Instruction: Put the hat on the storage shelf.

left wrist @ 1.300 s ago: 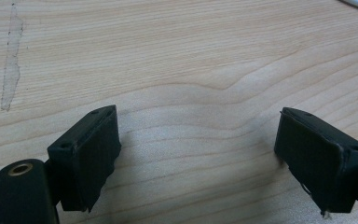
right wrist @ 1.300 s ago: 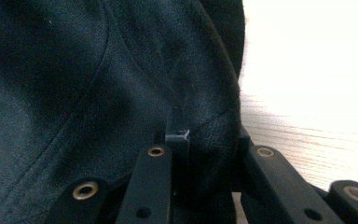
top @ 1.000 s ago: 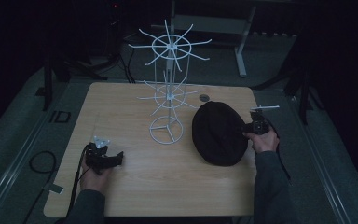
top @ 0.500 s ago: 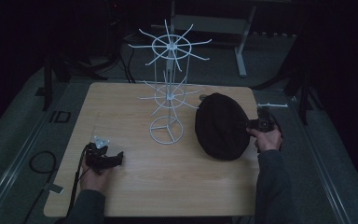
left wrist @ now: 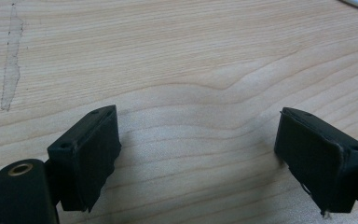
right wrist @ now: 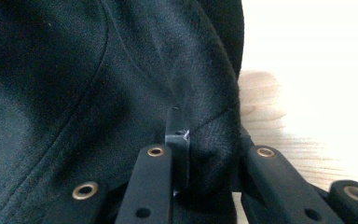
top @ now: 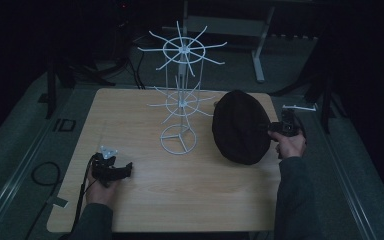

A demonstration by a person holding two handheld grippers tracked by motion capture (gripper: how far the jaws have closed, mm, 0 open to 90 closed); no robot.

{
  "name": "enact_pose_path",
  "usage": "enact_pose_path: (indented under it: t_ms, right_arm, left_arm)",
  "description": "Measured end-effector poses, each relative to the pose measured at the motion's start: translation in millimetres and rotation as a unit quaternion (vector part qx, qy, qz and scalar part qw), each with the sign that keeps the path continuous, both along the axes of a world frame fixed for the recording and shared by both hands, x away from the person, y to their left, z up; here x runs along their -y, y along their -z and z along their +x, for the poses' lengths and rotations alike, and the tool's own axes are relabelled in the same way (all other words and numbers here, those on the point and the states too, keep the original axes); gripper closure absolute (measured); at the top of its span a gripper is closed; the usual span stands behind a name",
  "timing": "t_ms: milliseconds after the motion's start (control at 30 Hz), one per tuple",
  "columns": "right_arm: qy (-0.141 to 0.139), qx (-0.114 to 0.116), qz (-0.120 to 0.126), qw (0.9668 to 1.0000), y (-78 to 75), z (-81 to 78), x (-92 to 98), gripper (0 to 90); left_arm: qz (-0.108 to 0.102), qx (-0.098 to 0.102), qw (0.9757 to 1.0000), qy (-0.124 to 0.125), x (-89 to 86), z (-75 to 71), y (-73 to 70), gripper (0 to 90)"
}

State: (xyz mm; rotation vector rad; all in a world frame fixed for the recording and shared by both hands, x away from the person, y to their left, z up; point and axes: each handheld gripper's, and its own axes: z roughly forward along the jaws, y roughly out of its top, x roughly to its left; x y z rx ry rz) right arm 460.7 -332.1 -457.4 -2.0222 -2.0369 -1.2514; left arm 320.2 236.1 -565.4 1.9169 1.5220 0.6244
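- The room is dark, with a grey floor around a pale wood desk; black cables and a metal frame stand at the far side.
- A white wire rack stands upright at the middle of the desk, on a ring base, with two tiers of thin arms spreading outward. Every arm looks bare.
- A black cap is at the right of the desk, just beside the rack's lower tier. It looks tilted up on edge, not lying flat; whether its near rim touches the wood cannot be told.
- The right hand-held gripper is at the cap's right edge. In the right gripper view its jaws are clamped on a fold of the dark fabric near the rim.
- The left hand-held gripper rests at the near left of the desk, well apart from cap and rack. In the left gripper view its jaws stand wide apart over bare wood, holding nothing.
- Judging by this, the work seems to be hanging the cap on the rack. The grasp and lift appear done; carrying it across and hooking it over an arm is left.
- The left one has no part yet.
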Motion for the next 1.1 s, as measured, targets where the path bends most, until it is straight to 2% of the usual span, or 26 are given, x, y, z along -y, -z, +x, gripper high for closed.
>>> enact_pose_path:
  t_ms: [600, 1100]
  right_arm:
    - [0.02, 0.028, 0.034, 0.9988, -34.5, 0.2, 12.9, 77.9]
    - [0.015, 0.051, 0.03, 0.9981, -63.1, 0.2, 7.3, 77.8]
  left_arm:
    - [0.0, 0.0, 1.0, 0.0, 0.0, 0.0, -0.1, 14.6]
    - [0.0, 0.0, 1.0, 0.0, 0.0, 0.0, -0.1, 14.6]
